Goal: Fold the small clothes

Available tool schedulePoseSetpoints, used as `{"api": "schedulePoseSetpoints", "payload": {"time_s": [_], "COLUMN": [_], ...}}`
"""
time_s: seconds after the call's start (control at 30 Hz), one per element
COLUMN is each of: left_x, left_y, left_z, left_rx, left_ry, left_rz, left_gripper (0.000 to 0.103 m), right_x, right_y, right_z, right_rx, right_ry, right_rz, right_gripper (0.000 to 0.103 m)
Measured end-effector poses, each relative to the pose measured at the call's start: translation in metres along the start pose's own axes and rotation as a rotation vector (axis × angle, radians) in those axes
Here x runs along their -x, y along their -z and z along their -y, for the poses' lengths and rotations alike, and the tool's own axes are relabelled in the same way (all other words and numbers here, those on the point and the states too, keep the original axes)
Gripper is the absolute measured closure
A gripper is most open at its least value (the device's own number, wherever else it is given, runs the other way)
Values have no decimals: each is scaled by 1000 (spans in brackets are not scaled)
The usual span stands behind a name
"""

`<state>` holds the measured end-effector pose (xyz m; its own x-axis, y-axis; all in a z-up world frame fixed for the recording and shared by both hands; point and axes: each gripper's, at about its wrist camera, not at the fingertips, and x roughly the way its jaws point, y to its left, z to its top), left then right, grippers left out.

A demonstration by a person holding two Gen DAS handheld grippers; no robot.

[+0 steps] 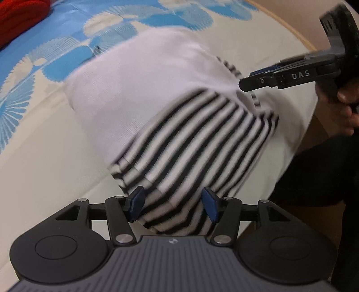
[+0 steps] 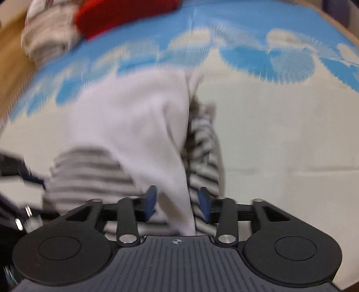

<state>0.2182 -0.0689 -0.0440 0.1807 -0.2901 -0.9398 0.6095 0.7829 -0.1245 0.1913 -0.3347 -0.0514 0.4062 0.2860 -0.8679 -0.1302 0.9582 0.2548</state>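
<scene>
Soft cloth under matt black plastic

The small garment under my tongs is a soft knit, plain white on one part and black-and-white striped, finely ribbed, on the other. My left tongs and right tongs are matt black plastic with shiny metal rivets and blue rubbery-looking pads. The bed sheet is smooth printed cloth, cream and blue. A red fuzzy cloth lies beyond.

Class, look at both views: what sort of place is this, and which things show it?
Probably a home room, with folding done on a cloth-covered surface: a blue-and-cream patterned sheet, a striped garment laid on it, and a pile of clothes at its edge.
</scene>
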Motion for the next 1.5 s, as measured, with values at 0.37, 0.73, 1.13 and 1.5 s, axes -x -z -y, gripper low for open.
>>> {"api": "schedulePoseSetpoints", "payload": {"time_s": [0.37, 0.73, 1.13, 1.5], "left_x": [-1, -68, -59, 41], "left_y": [-4, -11, -34, -30], "left_z": [-109, -131, -133, -197], "left_rx": [648, 848, 763, 619], "left_ry": [88, 304, 293, 15], "left_rz": [103, 134, 255, 562], "left_gripper": [16, 11, 58, 25], "right_x": [-40, -78, -68, -46], "right_y": [-21, -25, -34, -76], "right_z": [15, 28, 20, -45], "right_rx": [-163, -241, -241, -217], "right_ry": [37, -4, -105, -317], "right_rz": [-27, -101, -40, 289], "right_gripper": [20, 15, 85, 96]}}
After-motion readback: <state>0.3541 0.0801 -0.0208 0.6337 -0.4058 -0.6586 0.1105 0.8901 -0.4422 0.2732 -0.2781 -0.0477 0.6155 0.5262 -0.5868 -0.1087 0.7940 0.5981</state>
